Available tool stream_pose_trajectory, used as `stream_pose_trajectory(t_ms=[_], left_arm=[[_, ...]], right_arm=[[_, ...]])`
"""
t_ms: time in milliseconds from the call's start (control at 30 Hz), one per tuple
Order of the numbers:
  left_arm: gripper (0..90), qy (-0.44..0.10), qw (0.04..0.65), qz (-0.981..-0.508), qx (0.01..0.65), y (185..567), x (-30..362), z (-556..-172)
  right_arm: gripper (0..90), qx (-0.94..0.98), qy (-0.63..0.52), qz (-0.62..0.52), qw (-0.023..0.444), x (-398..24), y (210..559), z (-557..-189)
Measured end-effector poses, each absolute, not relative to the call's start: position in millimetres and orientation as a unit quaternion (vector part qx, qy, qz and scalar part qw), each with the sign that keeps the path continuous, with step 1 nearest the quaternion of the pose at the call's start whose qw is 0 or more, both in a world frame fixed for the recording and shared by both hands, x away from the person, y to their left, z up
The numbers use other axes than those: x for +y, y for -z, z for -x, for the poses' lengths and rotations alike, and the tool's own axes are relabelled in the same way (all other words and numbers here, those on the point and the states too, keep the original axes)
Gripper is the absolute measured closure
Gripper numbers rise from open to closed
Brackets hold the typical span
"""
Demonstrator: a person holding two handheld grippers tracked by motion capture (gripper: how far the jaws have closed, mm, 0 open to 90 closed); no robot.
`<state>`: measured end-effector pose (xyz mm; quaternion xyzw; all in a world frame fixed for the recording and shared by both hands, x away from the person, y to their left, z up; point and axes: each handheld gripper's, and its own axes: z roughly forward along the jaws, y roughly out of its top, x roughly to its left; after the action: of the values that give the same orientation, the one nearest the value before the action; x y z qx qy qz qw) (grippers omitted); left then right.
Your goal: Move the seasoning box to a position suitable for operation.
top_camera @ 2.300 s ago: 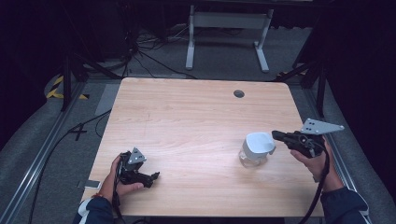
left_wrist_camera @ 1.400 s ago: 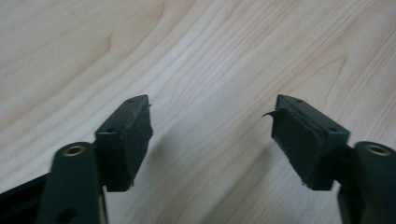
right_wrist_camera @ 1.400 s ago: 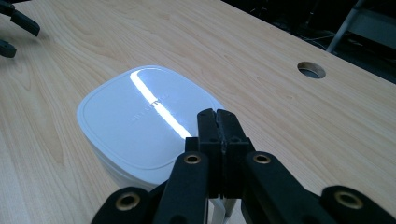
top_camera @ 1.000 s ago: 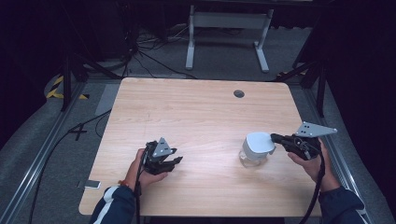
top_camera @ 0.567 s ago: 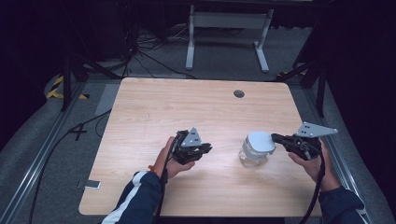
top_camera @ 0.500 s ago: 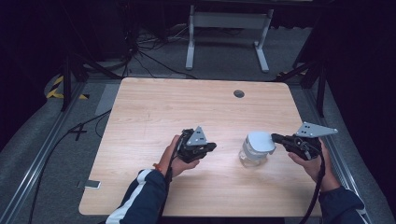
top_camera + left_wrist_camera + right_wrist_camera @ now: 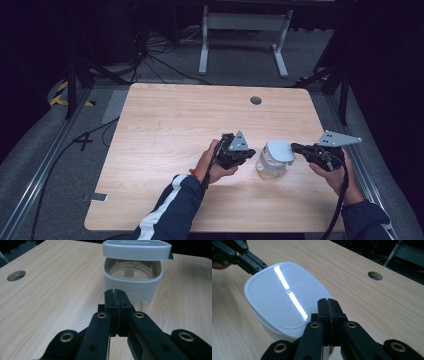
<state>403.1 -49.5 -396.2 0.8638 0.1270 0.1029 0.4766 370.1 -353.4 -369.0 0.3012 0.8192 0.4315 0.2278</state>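
A translucent white container (image 7: 267,167) stands on the wooden table (image 7: 165,125), right of centre. Its white lid (image 7: 280,150) hovers just above the rim, level, with a gap under it (image 7: 137,250). My right gripper (image 7: 296,147) is shut on the lid's right edge (image 7: 284,295), its jaws pressed together at the rim (image 7: 327,301). My left gripper (image 7: 248,152) sits just left of the container, shut with nothing between its jaws (image 7: 115,291), and its tips point at the container's side wall (image 7: 132,287), a short way off. The container looks empty inside.
A round cable hole (image 7: 256,100) lies near the table's far edge. Behind the table stands a grey metal frame (image 7: 240,30) among cables on the floor. A small flat device (image 7: 95,197) lies on the floor at front left.
My left gripper has travelled from the table's front left to just beside the container. The right gripper and the lid have stayed almost still.
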Motion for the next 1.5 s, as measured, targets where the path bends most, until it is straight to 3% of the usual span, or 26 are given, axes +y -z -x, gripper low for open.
stream_pose_trajectory(t_ms=[1500], left_arm=[[86.6, -0.134, 0.477, -0.865, 0.085, 350, -113, -413]], right_arm=[[90.0, 0.831, -0.419, -0.297, 0.213, -353, 377, -373]])
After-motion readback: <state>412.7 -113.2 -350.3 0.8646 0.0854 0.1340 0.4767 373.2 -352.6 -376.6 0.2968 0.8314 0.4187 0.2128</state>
